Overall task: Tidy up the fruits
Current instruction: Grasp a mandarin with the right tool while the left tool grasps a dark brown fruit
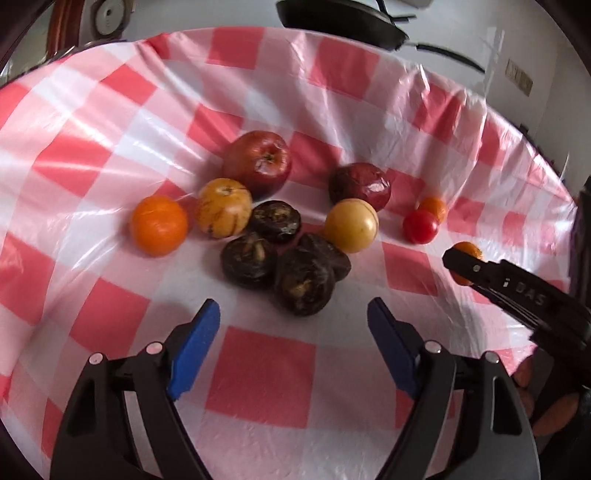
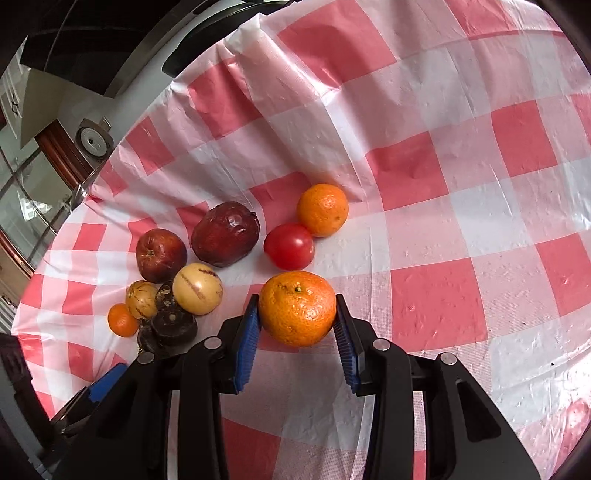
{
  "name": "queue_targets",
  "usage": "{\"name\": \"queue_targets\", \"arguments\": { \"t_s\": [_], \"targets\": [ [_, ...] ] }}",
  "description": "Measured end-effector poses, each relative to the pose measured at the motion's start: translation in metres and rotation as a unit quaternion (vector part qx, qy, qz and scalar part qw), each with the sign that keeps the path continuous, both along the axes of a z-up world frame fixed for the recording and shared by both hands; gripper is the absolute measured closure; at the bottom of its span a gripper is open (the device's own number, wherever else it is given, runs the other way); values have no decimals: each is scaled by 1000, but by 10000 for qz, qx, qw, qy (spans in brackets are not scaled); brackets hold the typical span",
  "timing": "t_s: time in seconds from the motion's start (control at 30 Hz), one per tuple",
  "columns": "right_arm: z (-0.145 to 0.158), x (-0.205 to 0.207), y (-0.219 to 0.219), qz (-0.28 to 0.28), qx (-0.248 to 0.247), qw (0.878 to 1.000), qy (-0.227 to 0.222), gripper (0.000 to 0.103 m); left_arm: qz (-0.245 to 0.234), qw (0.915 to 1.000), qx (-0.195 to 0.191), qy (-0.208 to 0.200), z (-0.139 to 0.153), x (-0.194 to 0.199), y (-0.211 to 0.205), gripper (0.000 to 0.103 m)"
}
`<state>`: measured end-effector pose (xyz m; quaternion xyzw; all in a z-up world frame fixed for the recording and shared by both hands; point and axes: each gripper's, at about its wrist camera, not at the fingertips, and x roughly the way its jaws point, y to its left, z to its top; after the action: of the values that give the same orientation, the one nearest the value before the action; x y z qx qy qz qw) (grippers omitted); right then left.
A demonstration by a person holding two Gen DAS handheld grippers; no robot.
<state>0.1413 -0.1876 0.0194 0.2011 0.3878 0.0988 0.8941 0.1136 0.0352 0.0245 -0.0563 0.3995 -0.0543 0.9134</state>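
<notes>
In the right wrist view my right gripper [image 2: 296,299] is shut on a large mandarin [image 2: 297,308], its blue pads pressing both sides. Just beyond lie a red tomato [image 2: 289,245] and a second mandarin [image 2: 322,209]. In the left wrist view my left gripper [image 1: 293,312] stands open with nothing between its pads, just short of several dark brown fruits [image 1: 303,282]. Behind these lie two yellow fruits [image 1: 351,225], a small mandarin [image 1: 159,230], a red apple [image 1: 258,160] and a dark red apple [image 1: 360,184]. At the right edge the right gripper [image 1: 466,263] shows, with the held mandarin [image 1: 469,248] half hidden.
Everything lies on a red-and-white checked plastic tablecloth [image 1: 258,373], wrinkled and folded up at its far edge [image 2: 243,40]. A dark pan-like object [image 1: 340,18] sits beyond the cloth. A person's hand [image 1: 554,410] shows at the lower right. Bare cloth spreads to the right [image 2: 480,221].
</notes>
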Motion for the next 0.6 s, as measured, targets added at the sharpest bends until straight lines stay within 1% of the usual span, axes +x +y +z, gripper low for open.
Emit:
{"name": "queue_targets", "arguments": {
  "t_s": [0.07, 0.13, 0.17, 0.2, 0.27, 0.3, 0.33, 0.4, 0.47, 0.53, 0.6],
  "targets": [
    [2, 0, 2, 30, 3, 10000, -5, 64, 22, 9999, 89, 62, -1, 8, -6, 26],
    [4, -4, -3, 33, 34, 10000, -12, 64, 133, 9996, 125, 235, -6, 20, -7, 36],
    [4, -5, -3, 33, 45, 10000, -12, 64, 147, 9994, 108, 307, -7, 24, -8, 39],
    [3, -4, -2, 40, 46, 10000, -11, 64, 156, 9993, 121, 326, -8, 28, -7, 42],
    [2, -3, 0, 59, 49, 10000, 0, 64, 124, 9992, 162, 331, -8, 31, -8, 45],
    [2, -2, 0, 64, 51, 10000, 6, 64, 116, 9993, 149, 321, -8, 31, -7, 53],
    [2, -3, -1, 71, 55, 10000, 12, 64, 105, 9994, 97, 310, -8, 30, -7, 66],
    [2, -3, -1, 88, 64, 9999, 14, 64, 111, 9995, -47, 278, -7, 26, -1, 66],
    [2, -3, -1, 90, 79, 9999, 7, 64, 116, 9998, -37, 142, -4, 13, 4, 66],
    [2, -4, -1, 104, 94, 9999, -9, 64, 125, 9999, -11, 3, 2, -3, 6, 66],
    [2, -4, -2, 108, 114, 9999, -25, 64, 145, 9997, -170, -80, 9, -23, 8, 66]
  ]
}}
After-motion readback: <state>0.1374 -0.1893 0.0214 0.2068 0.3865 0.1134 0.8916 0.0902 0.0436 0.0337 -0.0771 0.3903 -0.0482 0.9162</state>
